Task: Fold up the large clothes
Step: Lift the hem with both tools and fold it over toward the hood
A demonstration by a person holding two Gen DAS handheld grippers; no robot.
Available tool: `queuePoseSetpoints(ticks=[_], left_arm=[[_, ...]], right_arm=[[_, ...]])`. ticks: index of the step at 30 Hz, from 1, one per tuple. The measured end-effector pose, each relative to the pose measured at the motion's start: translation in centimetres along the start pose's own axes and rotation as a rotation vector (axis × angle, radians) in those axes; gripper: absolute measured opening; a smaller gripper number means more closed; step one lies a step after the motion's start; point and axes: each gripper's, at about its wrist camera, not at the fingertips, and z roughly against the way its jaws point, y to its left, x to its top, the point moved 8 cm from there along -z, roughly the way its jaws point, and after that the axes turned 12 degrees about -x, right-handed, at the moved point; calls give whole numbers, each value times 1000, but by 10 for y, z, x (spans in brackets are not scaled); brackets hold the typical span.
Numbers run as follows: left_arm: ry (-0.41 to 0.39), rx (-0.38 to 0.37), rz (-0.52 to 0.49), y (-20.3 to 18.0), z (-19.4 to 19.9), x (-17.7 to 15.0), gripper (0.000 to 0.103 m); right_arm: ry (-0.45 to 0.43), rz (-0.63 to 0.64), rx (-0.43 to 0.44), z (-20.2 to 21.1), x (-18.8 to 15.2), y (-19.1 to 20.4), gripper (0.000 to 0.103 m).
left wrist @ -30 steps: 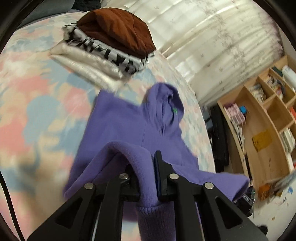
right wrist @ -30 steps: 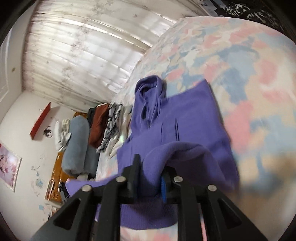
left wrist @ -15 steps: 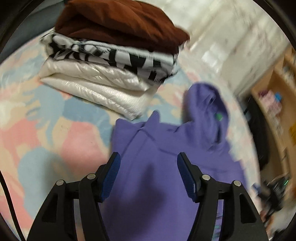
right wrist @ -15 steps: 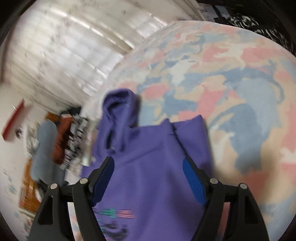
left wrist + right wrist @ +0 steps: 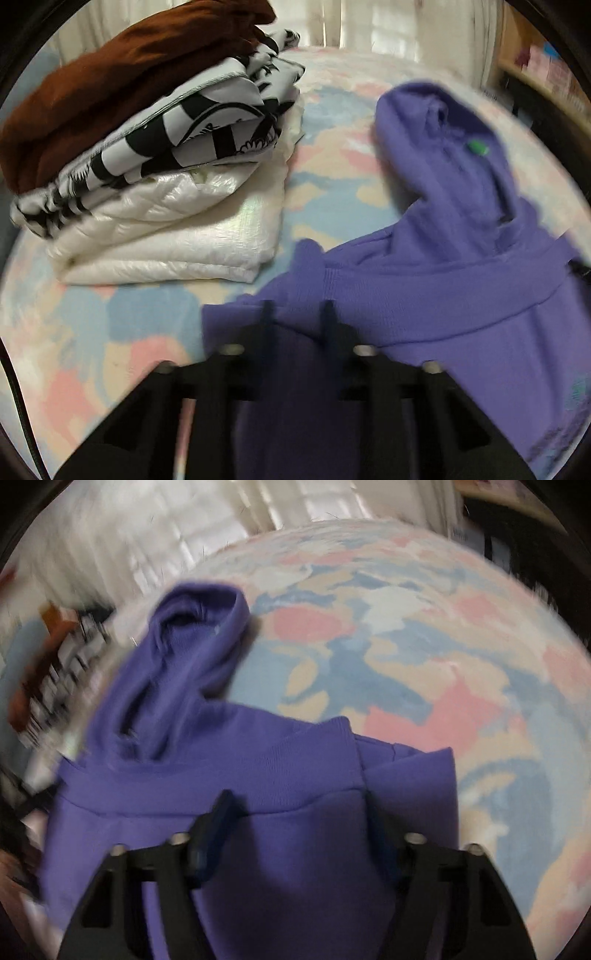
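Purple, 1 hoodie lies folded on the bed, beside 1 pile of 3 folded garments. My left gripper and right gripper hang over its hem. 1 second ago both pinched that hem; now it lies flat, the jaws just closing again: left narrow, right half spread, neither pinching cloth.

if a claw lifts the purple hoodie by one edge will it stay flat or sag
Probably sag: the purple hoodie is soft knit, and its hood already lies crumpled. It looks thick, so likely fairly heavy, and the ribbed band should give grip.
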Motion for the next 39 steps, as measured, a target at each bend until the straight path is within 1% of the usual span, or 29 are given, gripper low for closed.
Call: queuePoseSetpoints(ticks=[1, 2, 3, 4, 6, 7, 9, 11, 12, 13, 14, 15, 16, 18, 19, 21, 23, 24, 26, 28, 31, 34, 36, 37, 38, 39], left_arm=[[-15, 9, -16, -1, 3, 1, 10], [-31, 17, -26, -3, 8, 2, 9], [-50, 19, -30, -4, 13, 4, 9], [-86, 7, -12, -3, 24, 8, 9], [-134, -13, 27, -1, 37, 17, 9], [-170, -18, 51, 1, 43, 24, 9], [-199, 1, 61, 1, 43, 33, 9], [-176, 25, 77, 2, 26, 36, 9], [-154, 39, 76, 2, 15, 35, 9], [-118, 62, 73, 3, -2, 29, 9], [-98, 74, 73, 5, -12, 24, 9], [-84, 75, 86, 8, -22, 17, 9], [-89, 69, 98, 10, -25, 12, 9], [-103, 66, 101, 10, -23, 11, 11], [-105, 60, 107, 11, -21, 13, 14], [-115, 51, 123, 13, -11, 13, 22], [-154, 56, 135, 13, 8, 16, 33], [-177, 60, 135, 14, 16, 18, 34], [-236, 56, 125, 13, 34, 24, 34], [-248, 51, 105, 10, 38, 29, 33], [-208, 64, 59, 3, 21, 36, 9], [-181, 85, 74, 7, 2, 35, 9], [-157, 102, 105, 18, -11, 34, 9], [-129, 88, 159, 29, -21, 30, 9], [-116, 58, 205, 37, -26, 27, 9], [-118, 31, 235, 41, -27, 26, 10]], right_arm=[[-27, 19, -16, 3, -1, 2, 39], [-54, 30, -36, 8, -1, 3, 8], [-83, 37, -85, 15, -1, -2, 8], [-108, 21, -70, 23, 1, -6, 8], [-189, -23, -70, 44, 8, -18, 8], [-225, -46, -62, 55, 14, -23, 8], [-247, -61, -62, 62, 24, -27, 8], [-237, -74, -76, 55, 31, -27, 8], [-211, -91, -86, 45, 32, -29, 8], [-163, -105, -107, 29, 30, -30, 8], [-124, -111, -123, 15, 28, -29, 8], [-63, -115, -141, -6, 18, -31, 8], [-49, -113, -146, -15, 13, -30, 8], [-68, -121, -148, -15, 11, -32, 8], [-68, -121, -143, -13, 12, -32, 11], [-67, -128, -123, -7, 12, -33, 17], [-79, -163, -108, 9, 14, -40, 23], [-104, -188, -89, 19, 16, -43, 24], [-172, -221, -58, 40, 23, -47, 24], [-213, -193, -22, 52, 30, -37, 23], [-185, -124, -5, 43, 37, -7, 23], [-135, -99, -16, 16, 38, 15, 23], [-112, -90, -70, -5, 37, 14, 23], [-102, -94, -116, -16, 36, 6, 16], [-95, -112, -129, -23, 34, -4, 2], [-82, -159, -109, -28, 32, -17, 0]])
